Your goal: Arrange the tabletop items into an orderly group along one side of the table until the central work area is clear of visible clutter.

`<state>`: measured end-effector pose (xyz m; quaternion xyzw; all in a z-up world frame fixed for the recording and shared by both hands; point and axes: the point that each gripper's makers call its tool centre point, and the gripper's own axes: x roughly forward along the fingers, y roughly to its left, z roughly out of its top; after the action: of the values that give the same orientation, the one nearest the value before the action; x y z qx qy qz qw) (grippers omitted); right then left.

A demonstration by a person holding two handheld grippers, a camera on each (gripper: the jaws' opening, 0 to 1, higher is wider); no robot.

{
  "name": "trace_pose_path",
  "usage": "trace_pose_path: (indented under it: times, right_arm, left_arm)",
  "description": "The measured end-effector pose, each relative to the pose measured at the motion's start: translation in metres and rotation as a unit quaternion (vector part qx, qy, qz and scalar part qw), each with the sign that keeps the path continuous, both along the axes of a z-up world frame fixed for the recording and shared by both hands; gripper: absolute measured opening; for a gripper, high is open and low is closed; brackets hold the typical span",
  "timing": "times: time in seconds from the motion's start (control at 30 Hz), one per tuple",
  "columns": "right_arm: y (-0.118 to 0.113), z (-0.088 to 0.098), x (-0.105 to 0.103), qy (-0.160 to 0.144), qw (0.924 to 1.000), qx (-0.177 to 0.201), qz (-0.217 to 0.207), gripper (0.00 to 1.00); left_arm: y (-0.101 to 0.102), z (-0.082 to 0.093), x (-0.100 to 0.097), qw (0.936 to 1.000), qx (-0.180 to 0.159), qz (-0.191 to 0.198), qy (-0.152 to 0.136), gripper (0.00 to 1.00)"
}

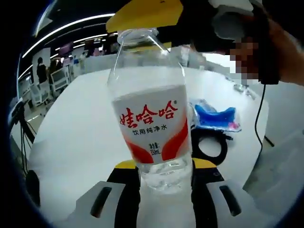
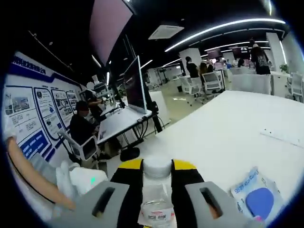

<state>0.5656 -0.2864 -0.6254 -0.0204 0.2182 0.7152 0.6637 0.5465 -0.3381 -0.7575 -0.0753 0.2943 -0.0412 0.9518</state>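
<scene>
A clear water bottle (image 1: 152,118) with a white and red label stands between the jaws of my left gripper (image 1: 164,178), which is shut on its lower part. My right gripper (image 1: 147,14), yellow and black, comes in at the top of the left gripper view over the bottle's neck. In the right gripper view the bottle's white cap (image 2: 156,167) sits between the jaws of my right gripper (image 2: 156,173), which press on both sides of the neck. A blue and white packet (image 1: 216,116) (image 2: 254,195) lies on the white table (image 1: 85,128) (image 2: 237,128).
A black ring-shaped item (image 1: 209,145) lies next to the packet, near the table's right edge. A black cable (image 1: 259,104) hangs from a person's hand (image 1: 280,52). A gloved hand (image 2: 71,183) is at lower left. Desks, a monitor (image 2: 135,85) and seated people are beyond the table.
</scene>
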Motion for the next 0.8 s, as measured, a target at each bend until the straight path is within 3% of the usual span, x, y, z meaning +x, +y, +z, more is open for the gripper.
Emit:
trace_pose_path:
  times: [0.13, 0.23, 0.33, 0.8]
  right_arm:
    - [-0.003, 0.008, -0.007, -0.017, 0.9994, 0.015, 0.025, 0.18]
    - [-0.005, 0.013, -0.010, -0.025, 0.9987, 0.023, 0.038, 0.18]
    - [-0.005, 0.016, -0.011, -0.024, 0.9984, 0.032, 0.041, 0.18]
    - [-0.007, 0.030, -0.009, -0.018, 0.9964, 0.068, 0.047, 0.18]
  left_arm:
    - [0.002, 0.006, 0.000, 0.9997, -0.009, -0.020, -0.009, 0.36]
    - [0.006, 0.011, -0.002, 0.9996, 0.012, -0.023, -0.013, 0.36]
    - [0.010, 0.014, -0.002, 0.9993, 0.030, -0.016, -0.015, 0.37]
    - [0.018, 0.028, 0.000, 0.9988, 0.019, 0.033, -0.032, 0.38]
